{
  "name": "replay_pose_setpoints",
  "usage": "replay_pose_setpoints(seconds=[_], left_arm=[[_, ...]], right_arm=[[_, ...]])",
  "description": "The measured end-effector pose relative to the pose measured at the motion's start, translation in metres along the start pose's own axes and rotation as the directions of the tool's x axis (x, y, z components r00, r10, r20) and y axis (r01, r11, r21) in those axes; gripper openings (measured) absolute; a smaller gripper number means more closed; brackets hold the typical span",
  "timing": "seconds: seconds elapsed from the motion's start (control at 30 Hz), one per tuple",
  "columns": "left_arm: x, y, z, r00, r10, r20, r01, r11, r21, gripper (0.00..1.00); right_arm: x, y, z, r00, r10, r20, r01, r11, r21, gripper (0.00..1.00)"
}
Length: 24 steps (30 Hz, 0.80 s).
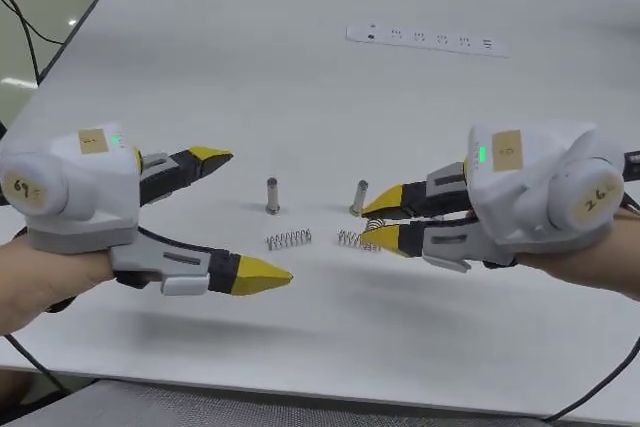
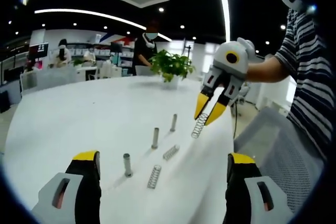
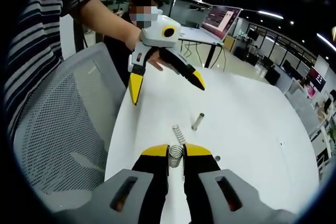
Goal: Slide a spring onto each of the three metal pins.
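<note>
**Head view.** Low in the frame, two hand-held grippers face each other over a white workbench (image 1: 320,347).
- The left gripper (image 1: 235,215), at lower left, has its yellow-tipped jaws spread wide with nothing between them.
- The right gripper (image 1: 383,217), at right centre, has its jaws drawn narrow. What they pinch is hard to make out here.
- Two loose springs lie flat between the grippers: the left spring (image 1: 289,239) and the right spring (image 1: 350,239), which is just beside the right gripper's lower tip.
- Just above them stand two upright metal pins, the left-hand pin (image 1: 272,195) and the right-hand pin (image 1: 359,197). The right-hand pin is just left of the right gripper's tips, so that gripper is far nearer to it.

**Left gripper view.** This adds what the head view lacks.
- At upper right, the right gripper (image 2: 206,114) pinches the held spring (image 2: 199,125) by its upper end.
- The spring's long axis is near upright, slightly tilted, and hangs toward the bench.
- Three bare pins run diagonally from lower left to centre: the near pin (image 2: 127,164), the middle pin (image 2: 155,137) and the far pin (image 2: 173,123).
- The held spring appears just right of the far pin.

The next move probably calls for lifting the spring's lower end over a pin top and lining up the two axes.

**Right gripper view.** At bottom centre, the held spring (image 3: 176,156) sits clamped between the jaw tips. The open left gripper (image 3: 167,85) is above it.
</note>
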State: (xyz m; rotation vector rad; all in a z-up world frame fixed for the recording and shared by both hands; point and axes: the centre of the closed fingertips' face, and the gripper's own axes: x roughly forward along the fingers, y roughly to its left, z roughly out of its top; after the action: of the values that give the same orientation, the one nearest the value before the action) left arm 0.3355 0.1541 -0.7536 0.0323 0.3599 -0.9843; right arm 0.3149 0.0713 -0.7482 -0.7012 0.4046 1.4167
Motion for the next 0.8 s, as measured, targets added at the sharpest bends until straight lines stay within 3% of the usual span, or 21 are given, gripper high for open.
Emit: replay_pose_setpoints(seconds=[0.8], left_arm=[[-0.012,0.011,-0.009,0.9991,0.042,-0.005,-0.042,0.999,-0.020,0.98]], right_arm=[[-0.017,-0.015,-0.025,0.9981,-0.059,-0.021,0.060,0.994,0.094,0.06]])
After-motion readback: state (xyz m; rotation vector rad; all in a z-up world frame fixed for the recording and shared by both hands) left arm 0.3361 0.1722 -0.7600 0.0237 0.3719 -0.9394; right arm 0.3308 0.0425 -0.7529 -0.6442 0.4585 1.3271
